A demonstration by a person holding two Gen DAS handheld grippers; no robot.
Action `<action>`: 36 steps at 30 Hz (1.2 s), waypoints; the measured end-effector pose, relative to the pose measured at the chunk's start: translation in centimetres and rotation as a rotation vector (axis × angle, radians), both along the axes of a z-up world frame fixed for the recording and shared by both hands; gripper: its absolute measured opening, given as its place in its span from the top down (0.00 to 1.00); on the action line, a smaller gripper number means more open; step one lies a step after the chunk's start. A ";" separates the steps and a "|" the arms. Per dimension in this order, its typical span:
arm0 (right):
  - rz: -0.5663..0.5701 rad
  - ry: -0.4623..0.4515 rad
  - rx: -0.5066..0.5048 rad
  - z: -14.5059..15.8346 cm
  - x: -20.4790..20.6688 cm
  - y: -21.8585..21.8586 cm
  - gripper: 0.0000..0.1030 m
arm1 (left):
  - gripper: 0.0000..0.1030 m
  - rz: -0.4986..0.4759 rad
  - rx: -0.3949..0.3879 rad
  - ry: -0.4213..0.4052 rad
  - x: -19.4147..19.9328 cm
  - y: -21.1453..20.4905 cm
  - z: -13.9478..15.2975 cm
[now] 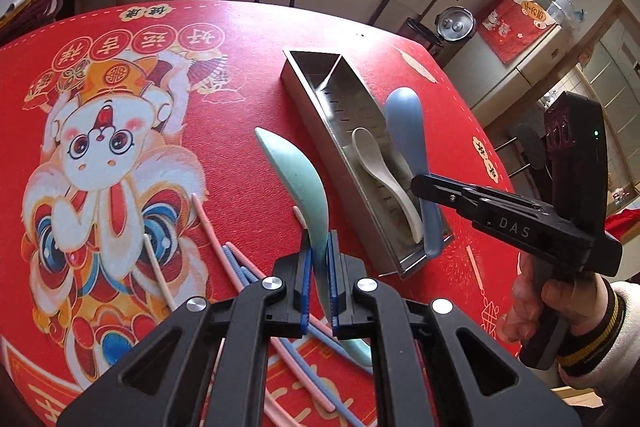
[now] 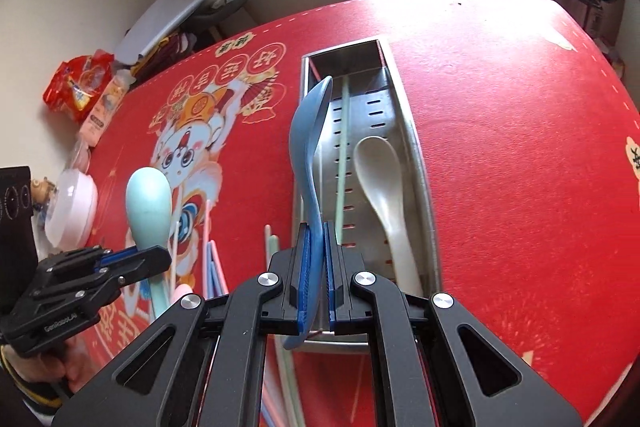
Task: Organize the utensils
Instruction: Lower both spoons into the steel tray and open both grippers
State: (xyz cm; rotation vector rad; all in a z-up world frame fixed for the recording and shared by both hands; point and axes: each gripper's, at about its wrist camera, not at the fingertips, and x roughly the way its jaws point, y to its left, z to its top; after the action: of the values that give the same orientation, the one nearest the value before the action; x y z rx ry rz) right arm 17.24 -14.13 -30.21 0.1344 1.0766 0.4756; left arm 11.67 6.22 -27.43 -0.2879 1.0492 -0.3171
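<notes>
- While both spoons hang clear of the red surface [image 2: 500, 115], carrying step under way: two spoons lifted, neither yet dropped into the metal tray [image 2: 404, 115].
- Left tool [image 1: 319, 279]: closed tight on the handle of the green spoon [image 1: 296, 171], bowl tipped toward upper centre of the left view, left of the tray.
- Right tool [image 2: 316, 267]: clamped on the handle of the blue spoon [image 2: 310, 131], bowl reaching up over the tray's left wall in the right view.
- Already in the tray: white spoon [image 2: 380, 179] lying lengthwise, plus what looks like a pale green chopstick [image 2: 343, 147] beside it.
- Still loose on the surface at lower centre of the left view: pink and blue chopsticks [image 1: 240, 263], crossing one another.
- Next move, as a judgement: swing each spoon above the open compartment beside the white spoon, lower until near the floor, then spread the pads to release.
- Care needed to bring one spoon in at a time, since both tools converging on a narrow tray could knock together.
- Afterwards, likely back for the chopsticks.
</notes>
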 end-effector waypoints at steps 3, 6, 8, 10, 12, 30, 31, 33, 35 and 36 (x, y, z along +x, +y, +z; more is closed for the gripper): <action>0.007 -0.009 -0.045 -0.1 0.6 -0.8 0.94 | 0.93 -0.011 -0.016 0.005 1.1 -0.9 -0.3; 0.014 -0.008 -0.095 -0.4 1.3 -1.3 0.94 | 0.93 -0.018 -0.028 0.011 2.0 -1.5 -0.6; 0.022 0.001 -0.124 -0.7 1.7 -1.4 0.94 | 0.93 -0.020 -0.039 0.014 2.5 -2.0 -0.8; 0.034 0.006 -0.154 -1.0 2.0 -1.5 0.94 | 0.93 -0.025 -0.045 0.016 3.0 -2.4 -0.9; 0.049 0.011 -0.182 -1.2 2.2 -1.4 0.94 | 0.93 -0.032 -0.049 0.018 3.3 -2.9 -1.1; 0.053 0.070 -0.219 -2.1 3.2 -1.1 0.92 | 0.93 -0.103 -0.035 0.059 6.4 -6.4 -1.6; 0.044 0.068 -0.208 -1.9 3.2 -1.3 0.92 | 0.93 -0.107 -0.028 0.064 6.7 -6.7 -1.7; 0.013 0.065 -0.189 -1.4 3.1 -2.0 0.92 | 0.93 -0.119 -0.014 0.069 7.3 -7.4 -1.6; -0.011 0.073 -0.164 -1.1 3.2 -2.6 0.92 | 0.93 -0.125 0.012 0.076 8.1 -7.9 -1.8; -0.024 0.075 -0.161 -1.0 3.2 -2.9 0.91 | 0.93 -0.126 0.018 0.086 8.5 -8.2 -1.9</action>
State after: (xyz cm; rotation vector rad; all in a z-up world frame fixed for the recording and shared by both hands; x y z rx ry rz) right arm 20.43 -16.99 -31.18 0.0234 1.1813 0.3633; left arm 20.17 -1.96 -29.35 -0.2208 1.1568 -0.4110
